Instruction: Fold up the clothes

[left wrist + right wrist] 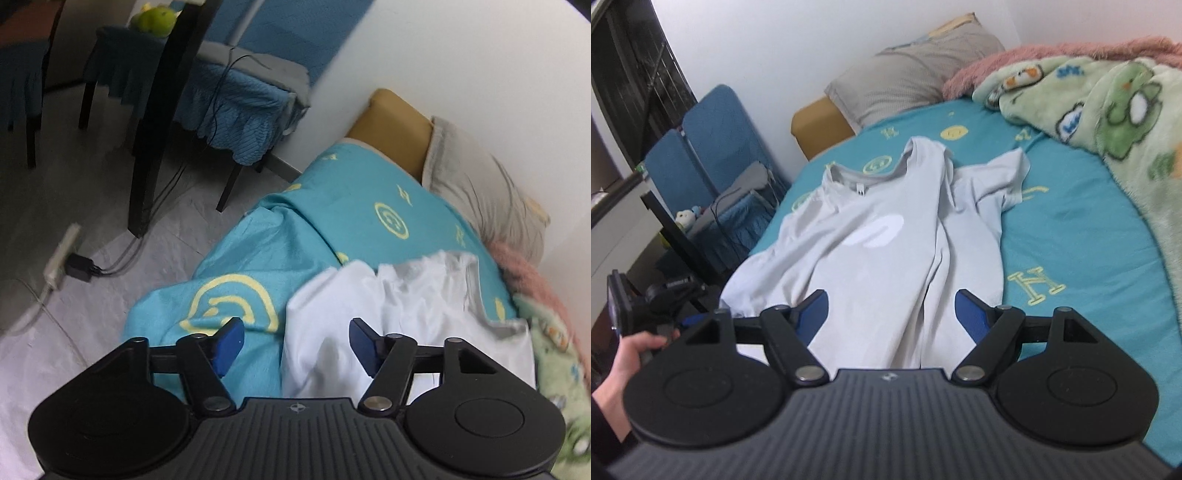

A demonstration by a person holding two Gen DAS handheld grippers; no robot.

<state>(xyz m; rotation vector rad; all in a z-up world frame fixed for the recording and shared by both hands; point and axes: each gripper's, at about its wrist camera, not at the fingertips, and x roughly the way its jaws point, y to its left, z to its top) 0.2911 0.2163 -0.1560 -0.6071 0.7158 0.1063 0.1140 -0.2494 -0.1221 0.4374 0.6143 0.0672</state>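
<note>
Plainly the white T-shirt (871, 236) is light, limp cotton that sags and creases, best pinched at hem corners or shoulders. It lies crumpled on the turquoise bed sheet (1071, 221). Both the right gripper (891, 314) and left gripper (296, 341) stand apart, empty. Only the right view shows collar and sleeve; the left shows the floor (110, 229).

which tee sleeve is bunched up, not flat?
The sleeve nearest the green blanket: crumpled and raised. The other lies flat toward the bed's edge.
</note>
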